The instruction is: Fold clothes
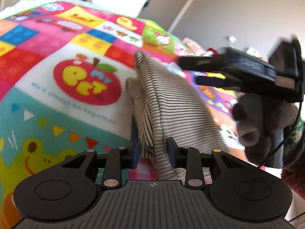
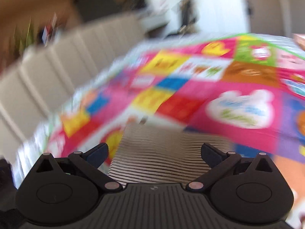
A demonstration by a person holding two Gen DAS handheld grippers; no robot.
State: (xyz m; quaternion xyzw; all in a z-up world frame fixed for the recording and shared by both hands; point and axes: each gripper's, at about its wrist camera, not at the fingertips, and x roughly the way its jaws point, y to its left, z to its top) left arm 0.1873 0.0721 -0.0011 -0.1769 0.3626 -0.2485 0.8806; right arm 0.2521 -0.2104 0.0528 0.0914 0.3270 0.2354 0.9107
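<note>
— Striped garment point(image 1: 167, 103): where is it?
— Bunched on the bright cartoon blanket point(image 1: 63, 43), just right of the printed red apple point(image 1: 87, 80). The left gripper point(image 1: 153, 153) pinches its near fold.
— And the right gripper point(image 1: 202, 70)?
— Spread wide, fingers apart above the stripes, gripping nothing; a hand point(image 1: 266, 122) holds it.
— The room?
— Pale ribbed panels point(image 2: 57, 61) far left, white walls point(image 1: 238, 13). The right-wrist view is blurred; no containers discernible.

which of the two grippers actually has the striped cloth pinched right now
The left gripper: its blue pads sit close together with a bunched fold of the striped garment between them. The right gripper has its fingers spread wide, with nothing pinched.
</note>
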